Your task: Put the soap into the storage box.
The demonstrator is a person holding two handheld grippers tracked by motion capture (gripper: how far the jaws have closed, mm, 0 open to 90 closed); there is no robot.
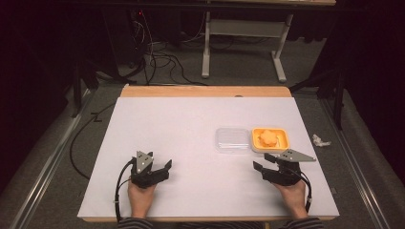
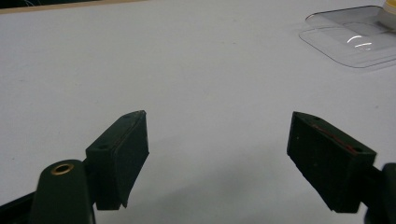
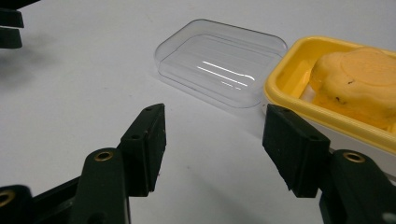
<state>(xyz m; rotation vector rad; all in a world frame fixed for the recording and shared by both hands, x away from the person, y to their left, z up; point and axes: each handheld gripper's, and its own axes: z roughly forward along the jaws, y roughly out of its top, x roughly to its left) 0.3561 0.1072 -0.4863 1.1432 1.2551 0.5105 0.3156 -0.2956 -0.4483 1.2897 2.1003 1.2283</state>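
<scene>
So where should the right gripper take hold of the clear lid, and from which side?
Probably by its near long edge, from the person's side. The clear lid lies flat on the table, so only its low rim offers a hold. Its right end sits against the yellow tray, which blocks that side. The right gripper is open, just short of it.

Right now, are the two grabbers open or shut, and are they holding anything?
Left gripper: open, jaws wide apart, holding nothing.
Right gripper: open, holding nothing.
</scene>
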